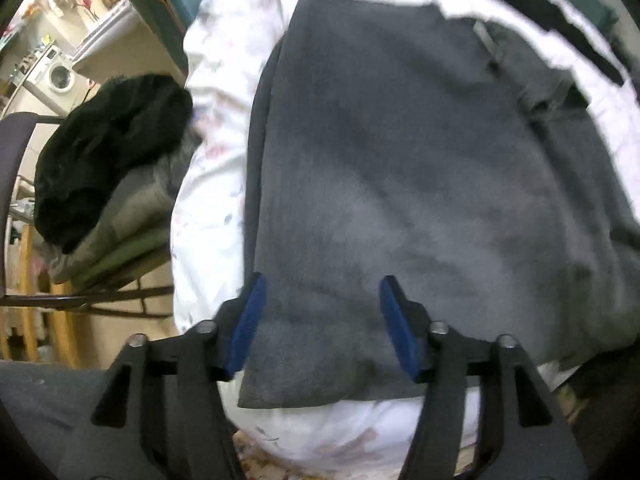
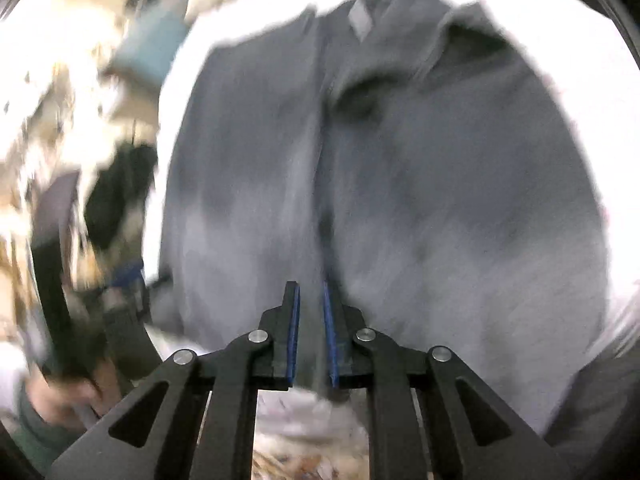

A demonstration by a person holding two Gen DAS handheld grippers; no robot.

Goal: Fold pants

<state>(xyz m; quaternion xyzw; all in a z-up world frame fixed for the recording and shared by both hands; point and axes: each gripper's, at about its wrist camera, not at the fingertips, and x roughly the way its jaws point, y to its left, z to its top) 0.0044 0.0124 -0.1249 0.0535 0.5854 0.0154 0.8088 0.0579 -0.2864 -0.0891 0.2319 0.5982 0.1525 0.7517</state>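
On the bed (image 1: 216, 60), over a white flowered sheet, the pants (image 1: 420, 168) are laid flat, grey and already doubled, with the waistband away from the cameras and a folded edge nearest them; such a spread is judged to keep the layers square for a further fold. Above the near edge the left claw (image 1: 320, 320) is held released, its blue pads (image 1: 250, 320) well apart with cloth seen between them but nothing pinched; a position judged suited to a fresh bite on that edge. The right claw (image 2: 311, 328) is seen nearly clenched, a narrow slit left between its pads; whether any cloth is pinched there cannot be told through the blur, though none is plainly gripped. Beside the bed, a chair (image 1: 16, 208) carries a stack of clothes (image 1: 120, 208), presumably put aside to be out of the way. A pale label (image 2: 360, 20) is sewn at the waistband; no writing on it can be read.
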